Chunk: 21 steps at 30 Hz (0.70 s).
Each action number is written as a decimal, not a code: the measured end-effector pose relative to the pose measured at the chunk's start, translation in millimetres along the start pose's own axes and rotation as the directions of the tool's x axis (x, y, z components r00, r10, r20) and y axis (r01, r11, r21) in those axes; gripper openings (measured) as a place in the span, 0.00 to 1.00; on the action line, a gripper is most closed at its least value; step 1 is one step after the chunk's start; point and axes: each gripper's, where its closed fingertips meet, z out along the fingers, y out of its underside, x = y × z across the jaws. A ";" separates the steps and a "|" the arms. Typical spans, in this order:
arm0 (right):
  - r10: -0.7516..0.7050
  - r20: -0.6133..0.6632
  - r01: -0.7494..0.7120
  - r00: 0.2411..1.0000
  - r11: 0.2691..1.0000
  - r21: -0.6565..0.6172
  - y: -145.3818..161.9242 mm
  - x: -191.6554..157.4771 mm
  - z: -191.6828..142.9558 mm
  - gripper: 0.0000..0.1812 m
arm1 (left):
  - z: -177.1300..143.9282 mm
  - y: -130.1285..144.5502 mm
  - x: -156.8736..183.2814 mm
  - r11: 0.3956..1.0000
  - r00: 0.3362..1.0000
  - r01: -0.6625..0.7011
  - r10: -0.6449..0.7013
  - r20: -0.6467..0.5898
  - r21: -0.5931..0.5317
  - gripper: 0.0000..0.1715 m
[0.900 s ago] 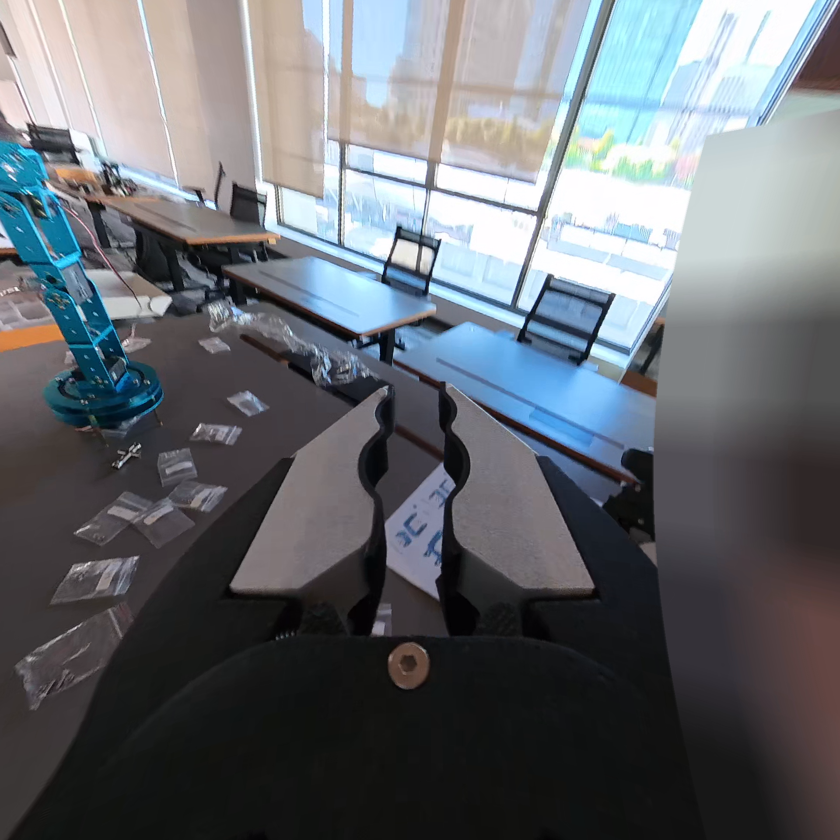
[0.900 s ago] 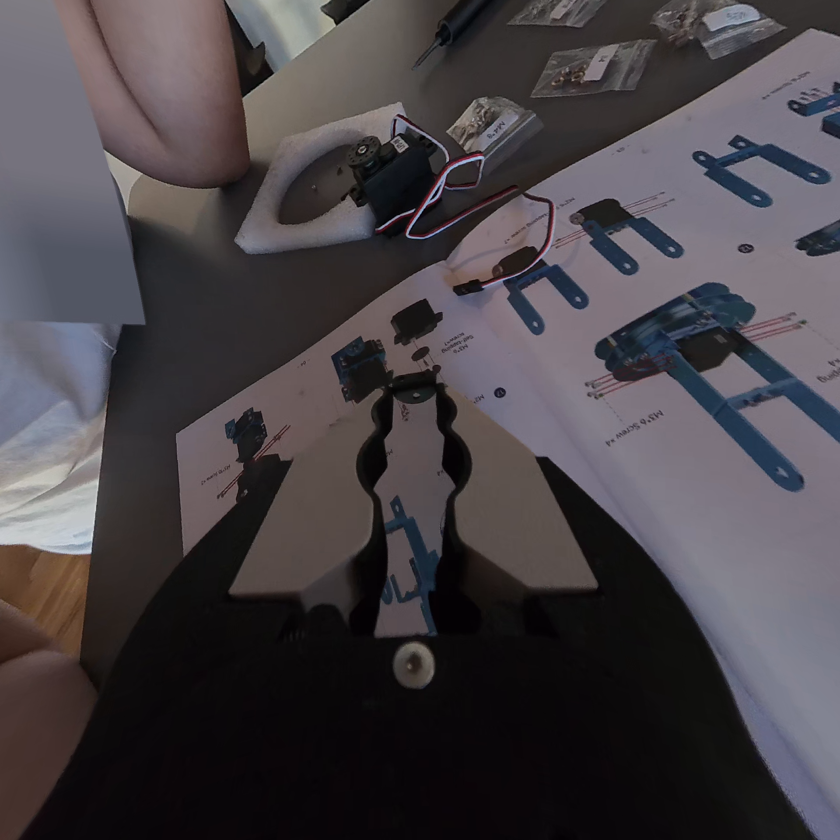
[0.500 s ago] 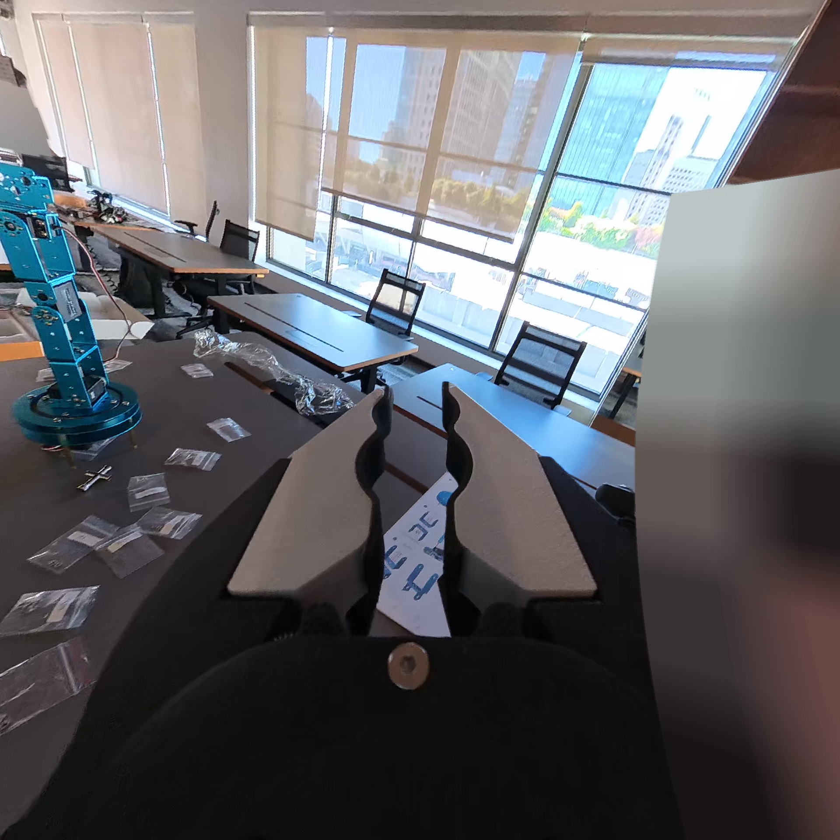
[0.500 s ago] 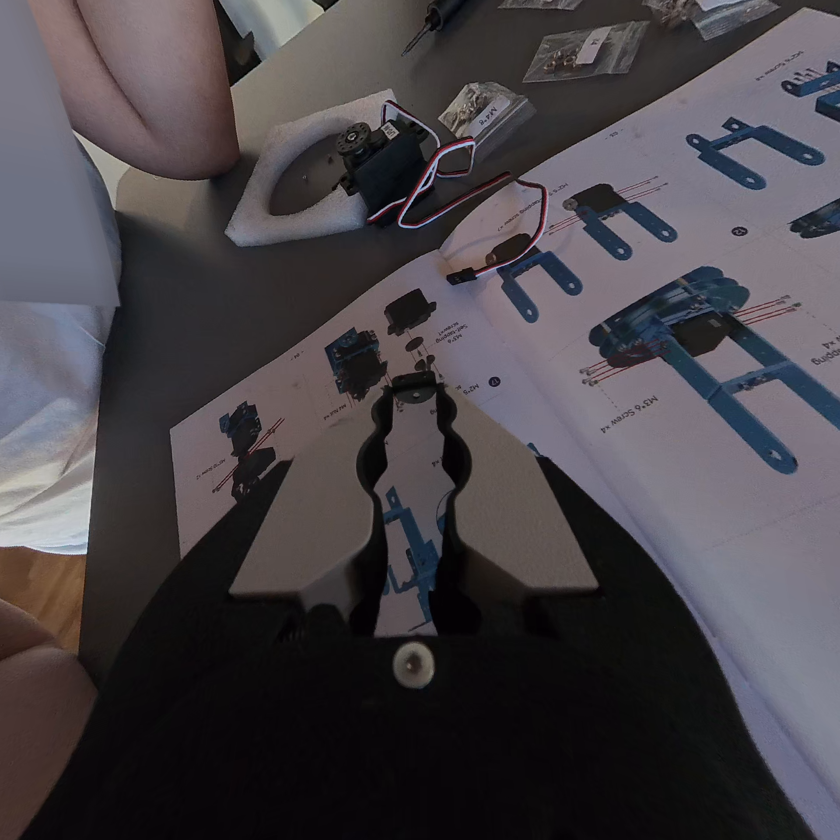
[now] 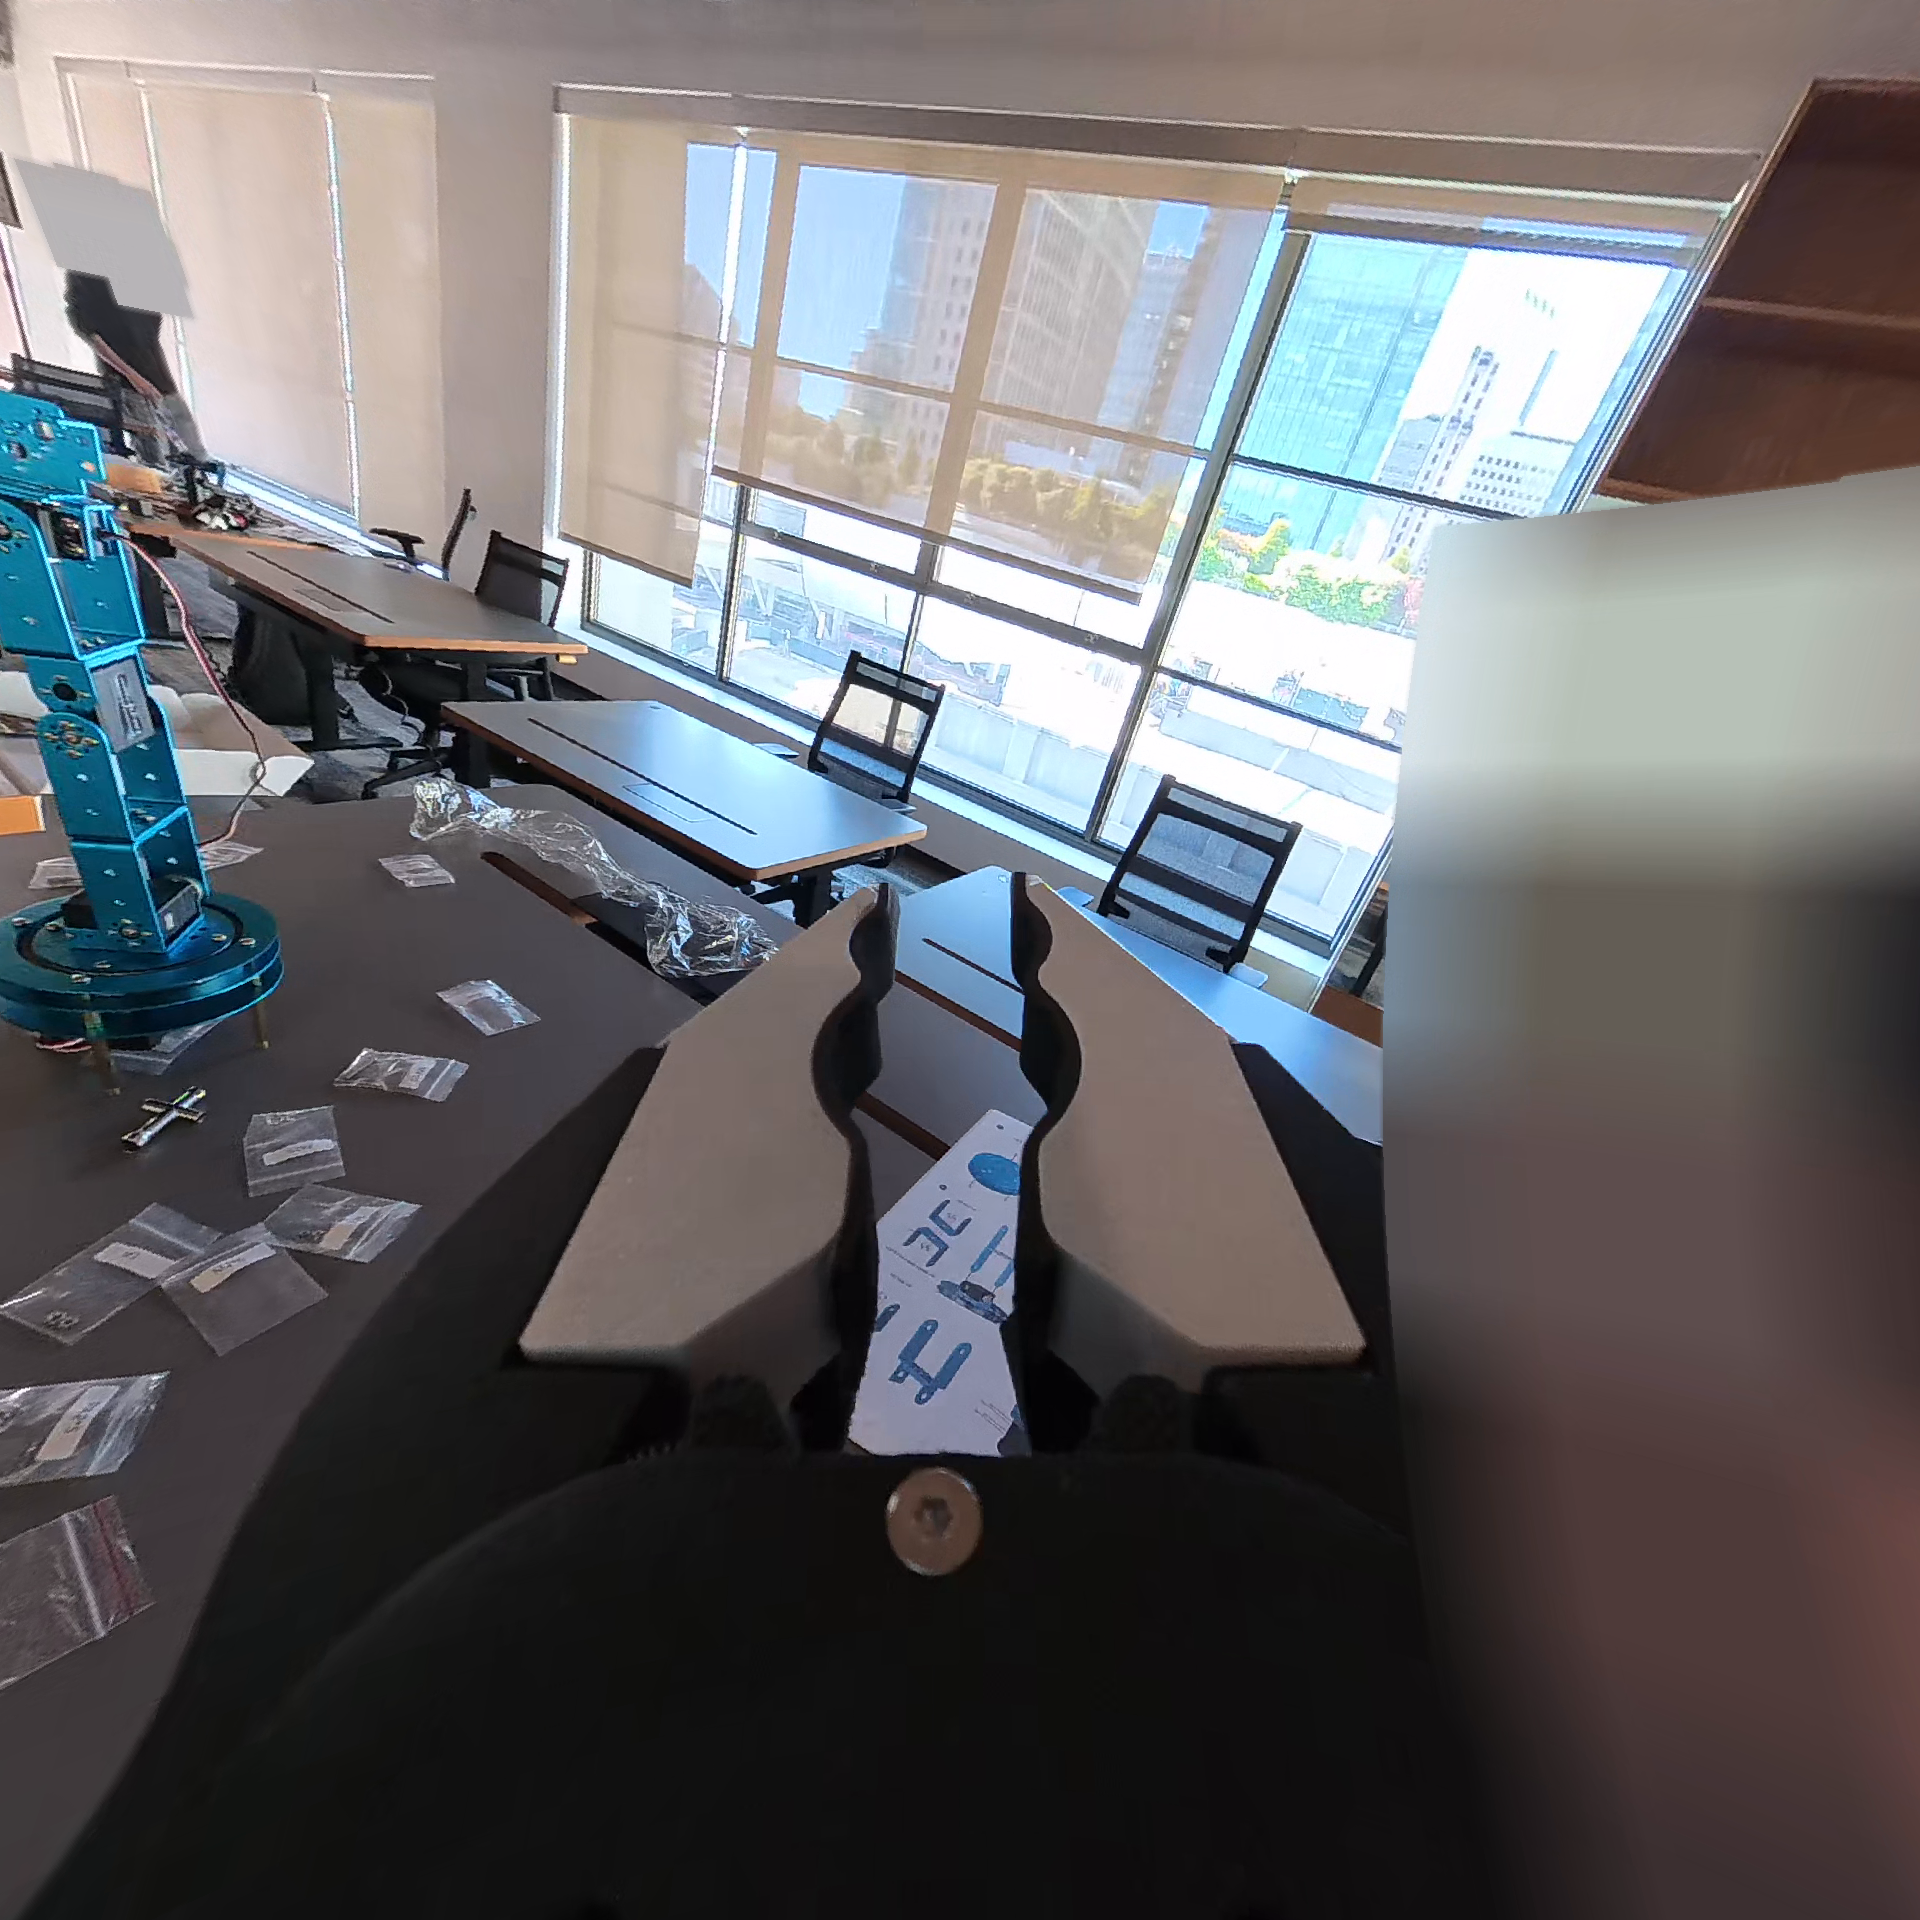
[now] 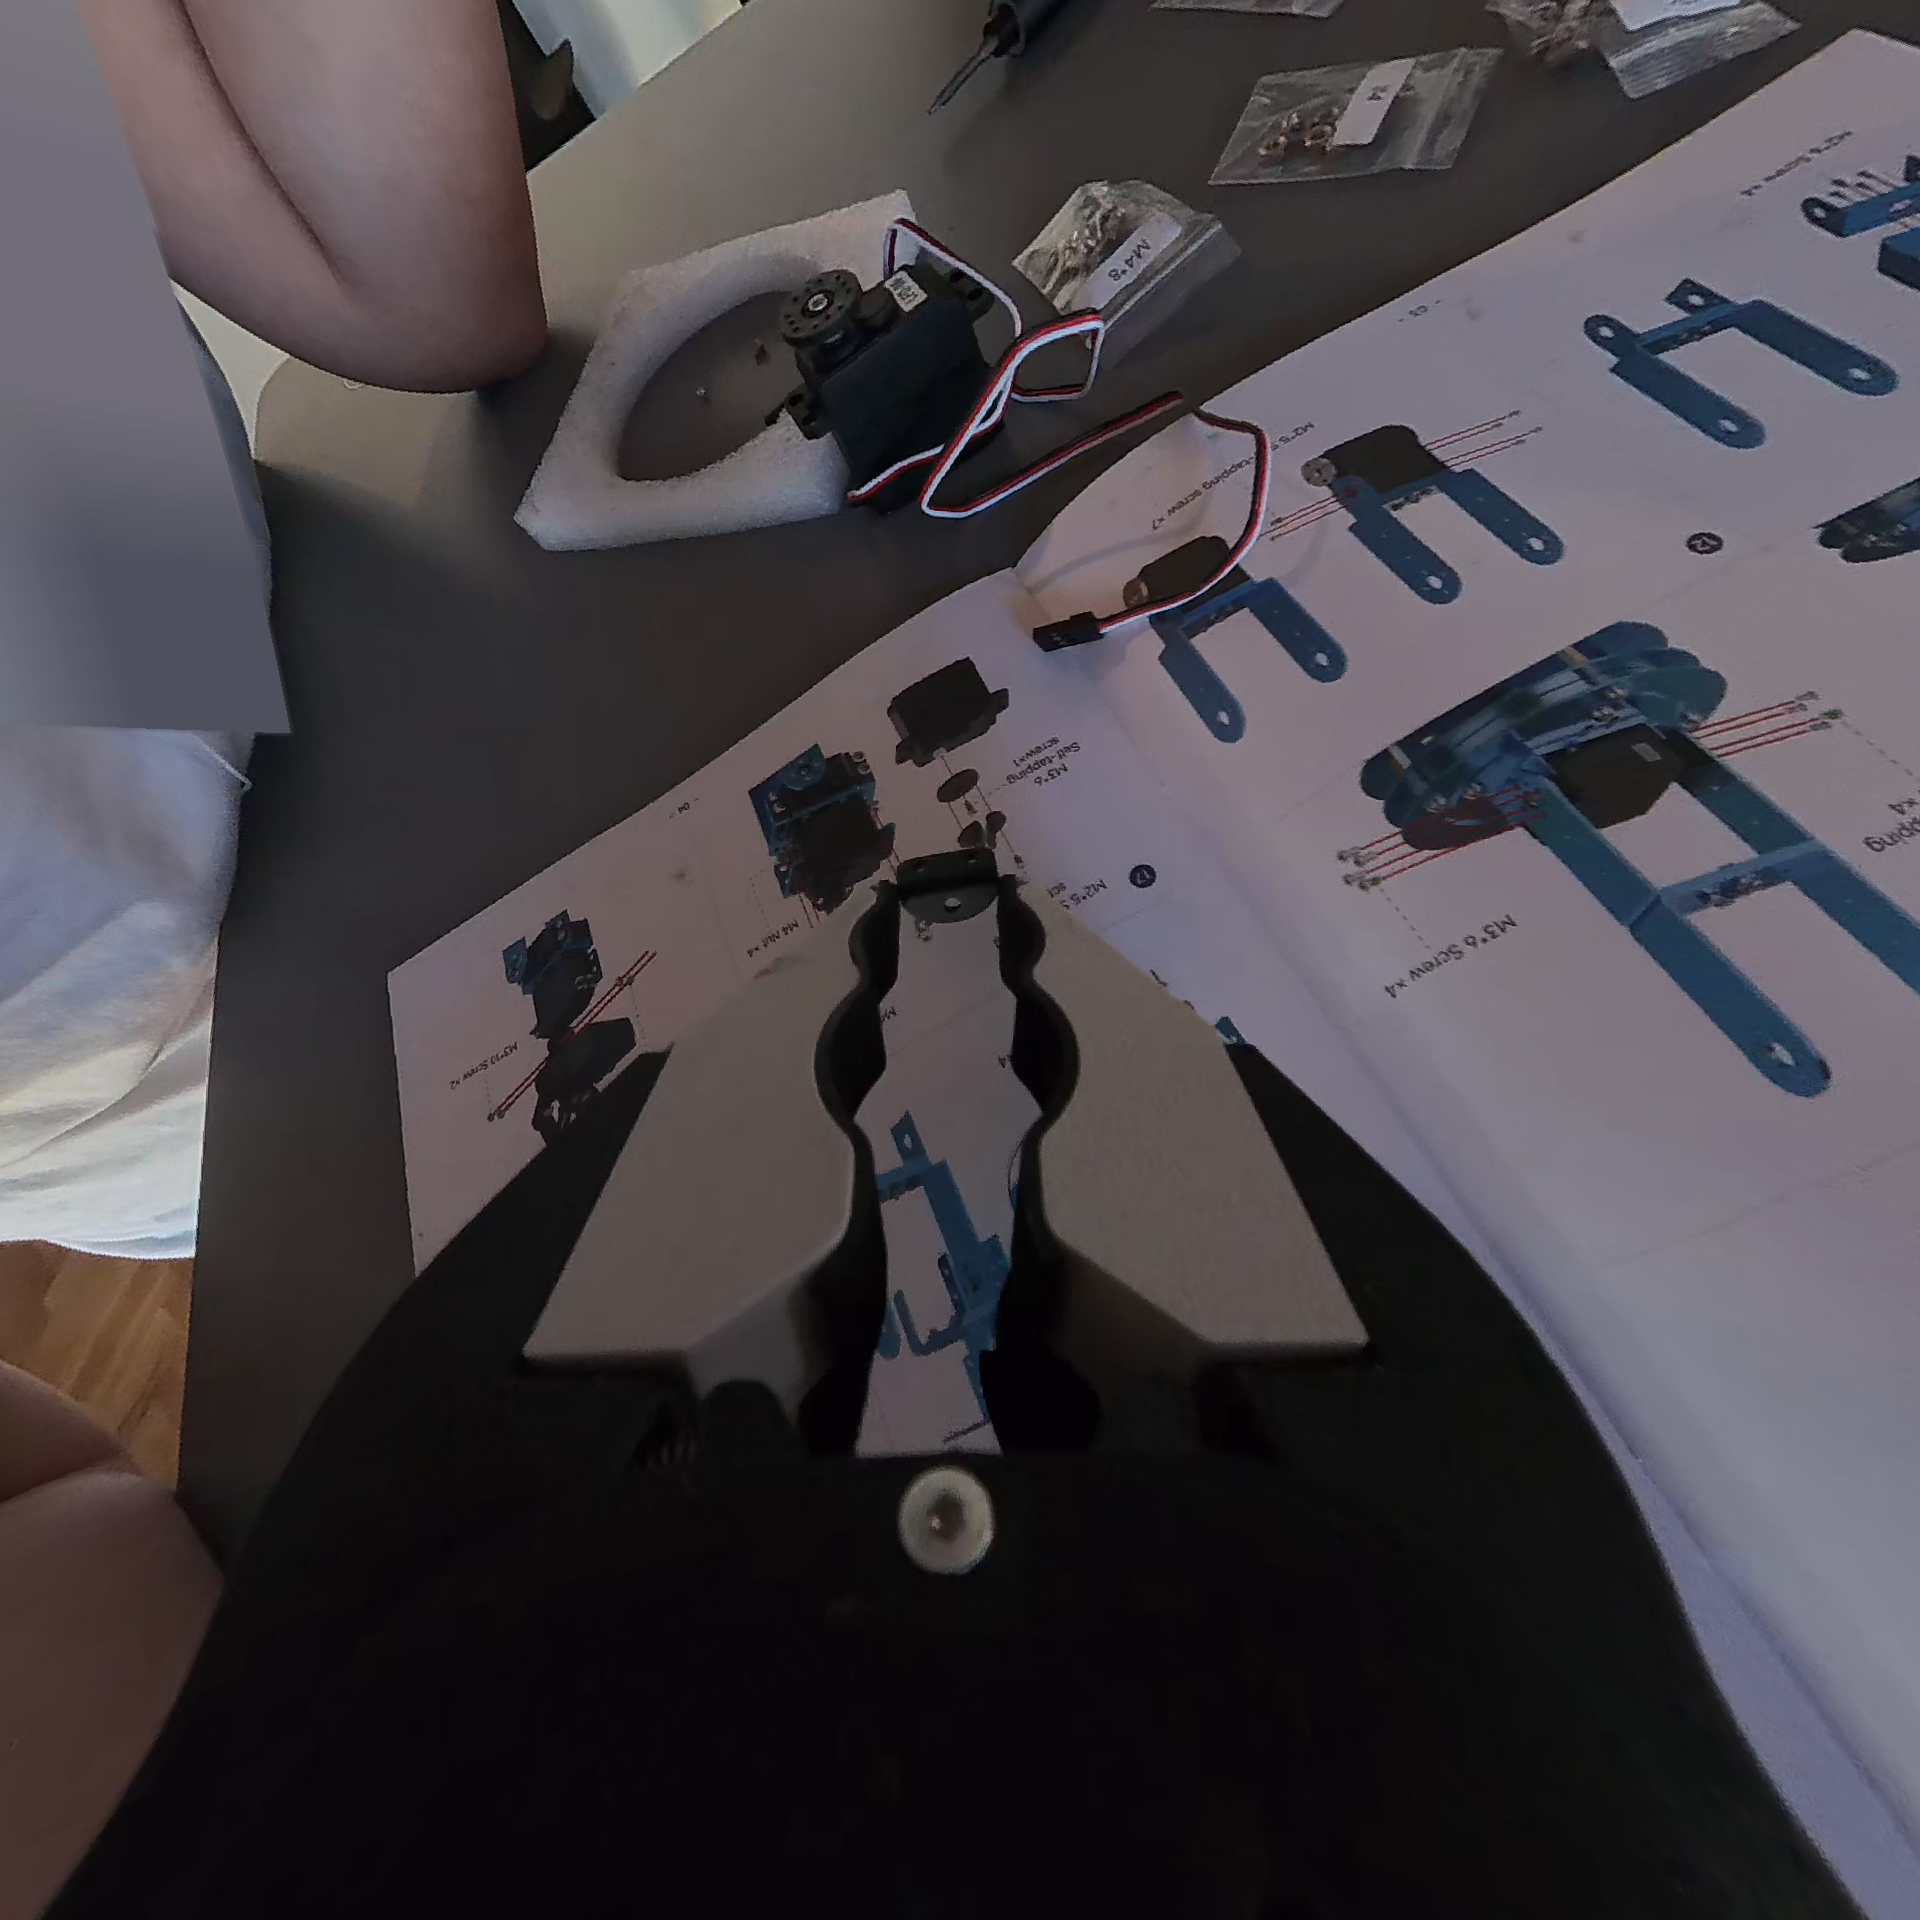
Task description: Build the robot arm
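1. My right gripper (image 6: 948, 889) has its jaws clamped on a small black part (image 6: 940, 898), pinched at the very tips. It looks like a servo fitting with a round hole, though I cannot tell for sure. It hangs over the near-left page of the open assembly manual (image 6: 1558, 1195).
2. Judgement: the hold is only at the tips, so there is little purchase. The part could twist unless pressure is steady.
3. My left gripper (image 5: 951, 888) has its jaws parted with nothing between them. It is raised above the worktop (image 5: 436, 956) and points toward the windows.
4. Far of the right jaws, a black servo (image 6: 894, 364) leans on a white foam tray (image 6: 613, 488). Its three-colour lead ends in a plug (image 6: 1065, 634) lying on the manual. A person's forearm (image 6: 364, 208) rests far left.
5. Left of the left jaws are a blue robot arm (image 5: 94, 727), a cross wrench (image 5: 164, 1117) and small zip bags (image 5: 291, 1143).
6. Writing: the manual carries printed captions, a screw bag (image 6: 1127, 255) has a label, and the servo has a sticker. None transcribed.
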 end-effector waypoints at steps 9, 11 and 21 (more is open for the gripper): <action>0.001 0.001 -0.001 1.000 1.000 -0.011 1.8 -0.5 1.3 0.10 | -1.3 -1.5 0.9 1.000 1.000 0.003 -0.003 -0.008 0.006 0.11; 0.003 0.000 -0.003 1.000 1.000 -0.015 2.6 -0.3 1.8 0.10 | -1.5 -1.3 1.1 1.000 1.000 0.002 -0.002 -0.008 0.004 0.11; 0.001 0.000 -0.001 1.000 1.000 -0.021 3.5 -0.7 2.8 0.10 | -4.6 -3.2 1.2 1.000 1.000 0.003 -0.003 -0.010 0.008 0.11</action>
